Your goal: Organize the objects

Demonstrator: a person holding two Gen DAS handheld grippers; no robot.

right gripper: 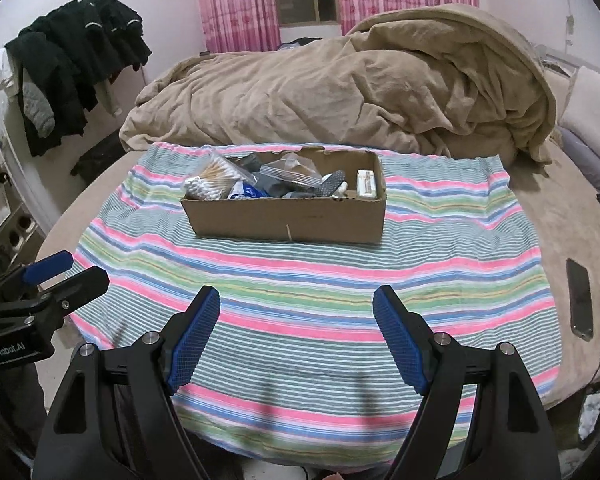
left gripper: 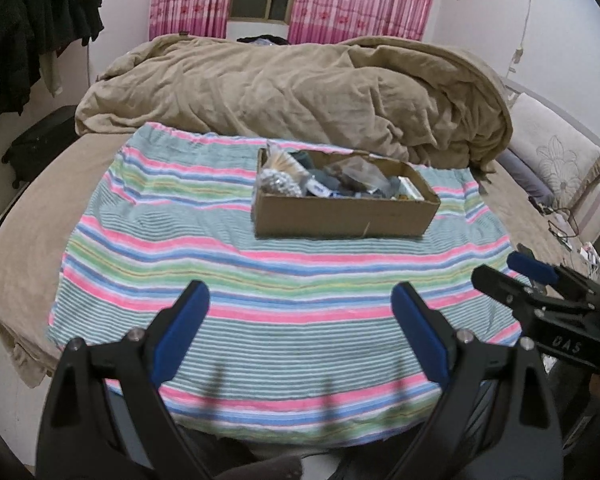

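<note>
An open cardboard box (left gripper: 340,214) (right gripper: 288,220) stands on a striped towel (left gripper: 228,280) (right gripper: 320,280) spread over the bed. The box holds cotton swabs (right gripper: 210,184), clear plastic bags (right gripper: 288,172), a dark sock (right gripper: 332,186) and a small white box (right gripper: 367,184). My left gripper (left gripper: 300,300) is open and empty, low over the towel's near part, well short of the box. My right gripper (right gripper: 296,304) is open and empty, also short of the box. Each gripper shows at the edge of the other's view, the right one (left gripper: 508,268) and the left one (right gripper: 76,268).
A rumpled tan blanket (left gripper: 292,88) (right gripper: 340,88) lies piled behind the box. A dark phone (right gripper: 579,300) lies on the bed at the right of the towel. Dark clothes (right gripper: 76,64) hang at the left wall. Pillows (left gripper: 552,152) and cables sit at the right.
</note>
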